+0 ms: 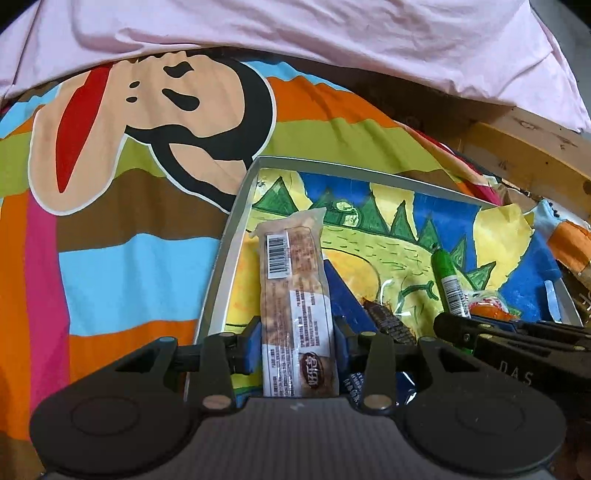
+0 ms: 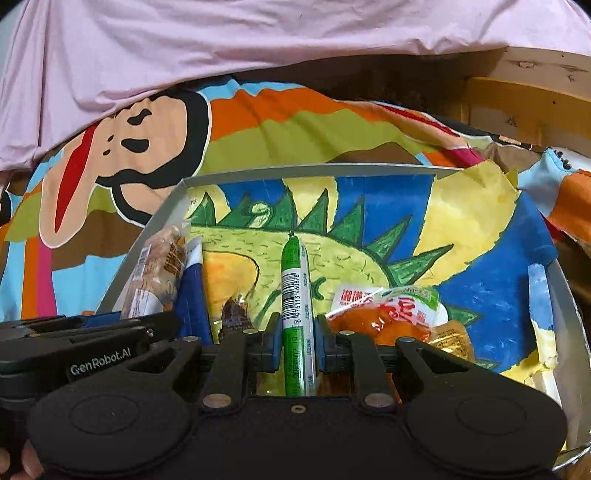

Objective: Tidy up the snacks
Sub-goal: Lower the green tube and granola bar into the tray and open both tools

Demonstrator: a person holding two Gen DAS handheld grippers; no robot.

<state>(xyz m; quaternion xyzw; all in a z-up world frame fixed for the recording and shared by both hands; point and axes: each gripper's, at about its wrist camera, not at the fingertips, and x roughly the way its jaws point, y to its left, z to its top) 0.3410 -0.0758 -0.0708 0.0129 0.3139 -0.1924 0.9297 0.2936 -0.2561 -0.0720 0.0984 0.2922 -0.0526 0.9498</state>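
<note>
A grey-rimmed box [image 1: 225,236] with a dinosaur drawing on its floor lies on a colourful bedspread. My left gripper [image 1: 297,345] is shut on a long brown snack bar in a clear wrapper [image 1: 291,280], held over the box's left side. My right gripper [image 2: 295,341] is shut on a green sausage stick [image 2: 293,288], pointing into the middle of the box [image 2: 173,199]. In the left wrist view the sausage stick [image 1: 448,284] and the right gripper's body show at the right. An orange snack packet [image 2: 388,314] and a dark wrapped snack [image 2: 232,314] lie on the box floor.
The striped cartoon bedspread [image 1: 122,258] fills the left and far side. A pink sheet [image 1: 295,33] hangs across the top. A wooden frame [image 2: 532,99] stands at the back right. A blue packet [image 2: 192,295] leans by the box's left wall.
</note>
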